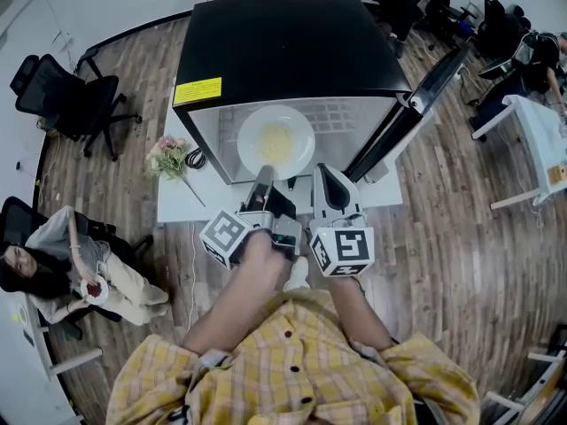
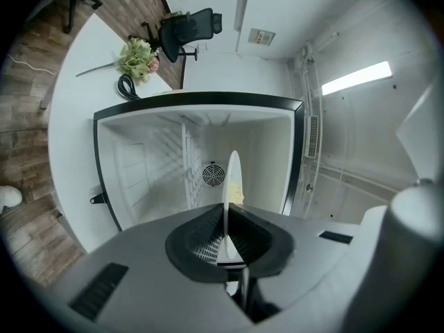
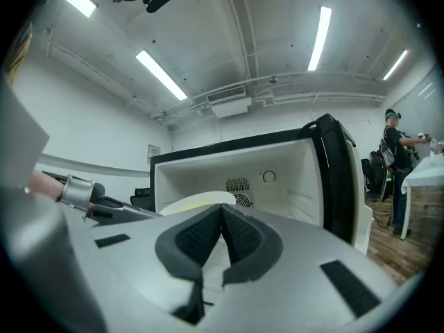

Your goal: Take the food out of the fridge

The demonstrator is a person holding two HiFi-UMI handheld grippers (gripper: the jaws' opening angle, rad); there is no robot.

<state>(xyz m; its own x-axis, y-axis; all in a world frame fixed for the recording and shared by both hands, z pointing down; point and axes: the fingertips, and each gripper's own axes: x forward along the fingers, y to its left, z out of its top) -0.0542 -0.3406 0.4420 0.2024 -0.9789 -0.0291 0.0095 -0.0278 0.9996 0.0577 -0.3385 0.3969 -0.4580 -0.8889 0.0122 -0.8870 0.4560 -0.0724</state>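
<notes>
With the left hand-held gripper (image 1: pixel 263 173) clamped on the rim of the plate (image 1: pixel 250 129) of food (image 1: pixel 276 138), seemingly just outside the fridge (image 1: pixel 292 60) mouth, draw it out slowly and level, keeping the closed, empty right hand-held gripper (image 1: pixel 330 180) aside.

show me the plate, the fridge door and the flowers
plate (image 1: pixel 301 127), head view, bare right part near the rim
fridge door (image 1: pixel 407 115), head view, middle of its black edge
flowers (image 1: pixel 166 158), head view, middle of the bunch
</notes>
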